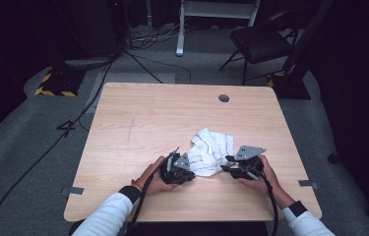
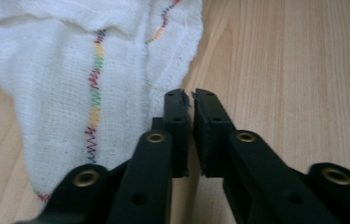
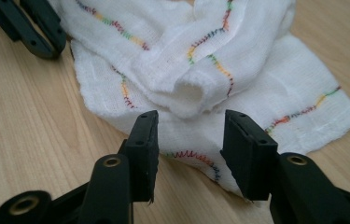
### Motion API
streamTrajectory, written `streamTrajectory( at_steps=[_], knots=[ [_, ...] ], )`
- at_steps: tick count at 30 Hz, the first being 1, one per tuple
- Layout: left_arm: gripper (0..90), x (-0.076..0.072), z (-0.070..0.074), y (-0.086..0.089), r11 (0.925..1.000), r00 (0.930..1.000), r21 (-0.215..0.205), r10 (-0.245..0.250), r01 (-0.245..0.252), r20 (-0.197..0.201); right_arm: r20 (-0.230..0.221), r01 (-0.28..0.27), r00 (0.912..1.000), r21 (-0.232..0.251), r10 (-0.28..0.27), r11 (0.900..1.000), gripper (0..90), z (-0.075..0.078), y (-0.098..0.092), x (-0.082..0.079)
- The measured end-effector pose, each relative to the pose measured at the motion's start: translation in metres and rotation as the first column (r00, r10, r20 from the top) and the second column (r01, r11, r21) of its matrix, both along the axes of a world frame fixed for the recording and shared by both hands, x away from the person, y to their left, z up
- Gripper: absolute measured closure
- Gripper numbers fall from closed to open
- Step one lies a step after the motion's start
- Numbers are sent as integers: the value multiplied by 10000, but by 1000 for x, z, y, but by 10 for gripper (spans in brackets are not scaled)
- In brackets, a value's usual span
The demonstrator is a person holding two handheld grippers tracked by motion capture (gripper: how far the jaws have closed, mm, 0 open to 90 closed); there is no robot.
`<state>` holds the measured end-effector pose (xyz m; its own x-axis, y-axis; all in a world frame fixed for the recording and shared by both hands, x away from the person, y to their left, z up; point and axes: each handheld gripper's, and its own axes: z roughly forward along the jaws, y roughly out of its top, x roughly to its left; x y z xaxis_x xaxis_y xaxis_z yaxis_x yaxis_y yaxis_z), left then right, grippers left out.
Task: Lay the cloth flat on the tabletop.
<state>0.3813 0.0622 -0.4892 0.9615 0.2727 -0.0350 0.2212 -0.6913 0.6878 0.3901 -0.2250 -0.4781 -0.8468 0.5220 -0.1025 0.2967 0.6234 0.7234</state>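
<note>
Lab/studio space, dark surrounds, grey carpet (image 1: 34, 147), floor cables (image 1: 49, 147), hazard-taped stand base (image 1: 54, 84), folding chair (image 1: 261, 44)

No readable text or labels.

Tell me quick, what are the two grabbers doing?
Left gripper: nearly closed, holding nothing, beside the white cloth.
Right gripper: open over the cloth's edge.

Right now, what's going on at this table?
A person at a wooden table works a crumpled white cloth with coloured stitching, a handheld gripper in each hand. The left gripper sits at the cloth's edge, fingers nearly together with nothing visibly between them. The right gripper has its fingers apart over the cloth's near edge, not pinching it. The cloth lies bunched, not folded.
</note>
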Motion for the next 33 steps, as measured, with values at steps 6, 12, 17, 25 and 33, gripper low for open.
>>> streamTrajectory(
  at_steps=[6,12,17,25,33],
  knots=[
    [514,6,12,-8,9967,9975,-536,629,-611,319,-89,-85,9999,-29,85,10000,522,-3,4,0],
    [387,18,15,-30,9893,9876,-623,1365,-1318,775,-361,134,9992,-353,-146,9993,414,-10,2,6],
    [388,35,6,-46,9842,9825,-29,1772,-1773,570,-430,197,9988,-453,-216,9988,455,-13,1,9],
    [813,47,5,-45,9929,9878,239,1133,-1164,1065,25,149,9999,-818,-147,9965,759,-10,-3,7],
    [877,55,16,-14,9817,9765,-101,1901,-1901,1019,-74,154,9998,-703,-160,9974,781,-7,-19,5]
  ],
)
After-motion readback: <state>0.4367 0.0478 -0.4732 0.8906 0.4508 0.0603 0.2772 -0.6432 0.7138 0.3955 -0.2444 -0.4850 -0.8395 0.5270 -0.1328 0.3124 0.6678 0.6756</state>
